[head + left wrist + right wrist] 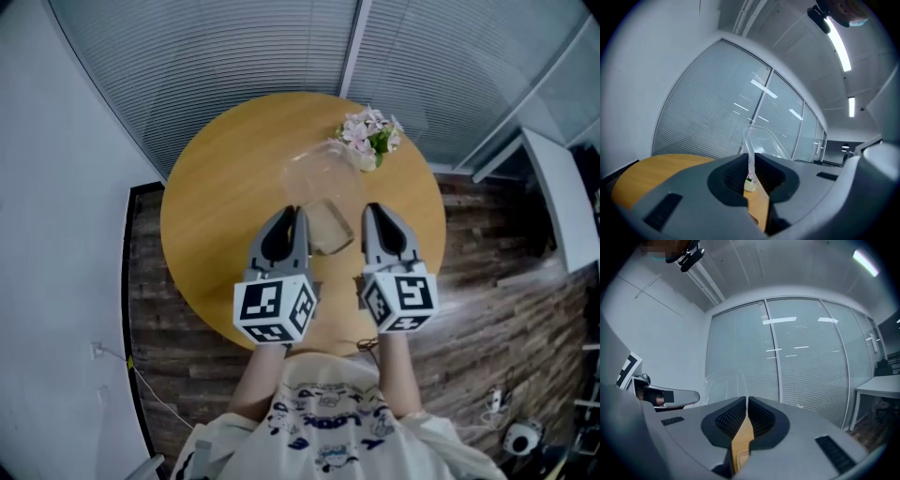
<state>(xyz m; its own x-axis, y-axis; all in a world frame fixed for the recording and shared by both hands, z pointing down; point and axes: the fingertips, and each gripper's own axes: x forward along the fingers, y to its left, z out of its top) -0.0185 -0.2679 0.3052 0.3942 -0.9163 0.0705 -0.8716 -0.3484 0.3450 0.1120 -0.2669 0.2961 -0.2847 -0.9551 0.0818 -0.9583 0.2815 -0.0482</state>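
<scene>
Both tongs are shut on thin film. The left tongs point(292, 214) pinch the nine-o'clock edge of the clear plastic bag point(323, 187), and the right tongs point(371, 210) pinch its three-o'clock edge. The step looks like holding it spread over the desk point(211, 197); any pull calls for even tension. The bag is transparent and crinkled. Flowers point(371, 133) stand at one o'clock.

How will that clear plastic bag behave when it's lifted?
Probably floppy: the clear plastic bag is thin film, pinched flat by the left gripper and right gripper. Likely light; its walls bow loosely, so it may sag.
</scene>
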